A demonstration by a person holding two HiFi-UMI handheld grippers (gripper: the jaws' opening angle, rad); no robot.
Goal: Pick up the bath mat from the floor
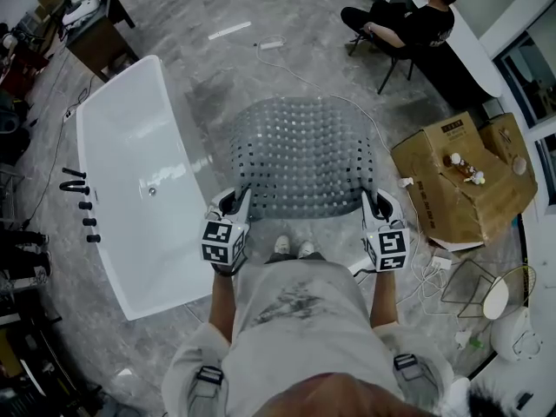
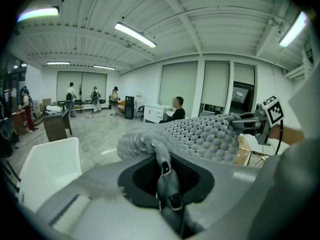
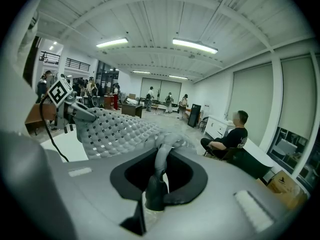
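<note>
grey bath mat (image 1: 300, 150) stretched between parallel forearms (image 1: 223, 298) — left tongs (image 1: 241, 201), right tongs (image 1: 372, 201) clamped on its corners.

No text can be read. The box (image 1: 460, 176), right of the mat (image 1: 304, 150), has a dark printed mark on its top flap (too small to make out). The cubes on the left gripper (image 1: 241, 198) and the right gripper (image 1: 370, 198), at the mat's near corners, carry black-and-white square markers, which are patterns without letters or numbers.
</note>
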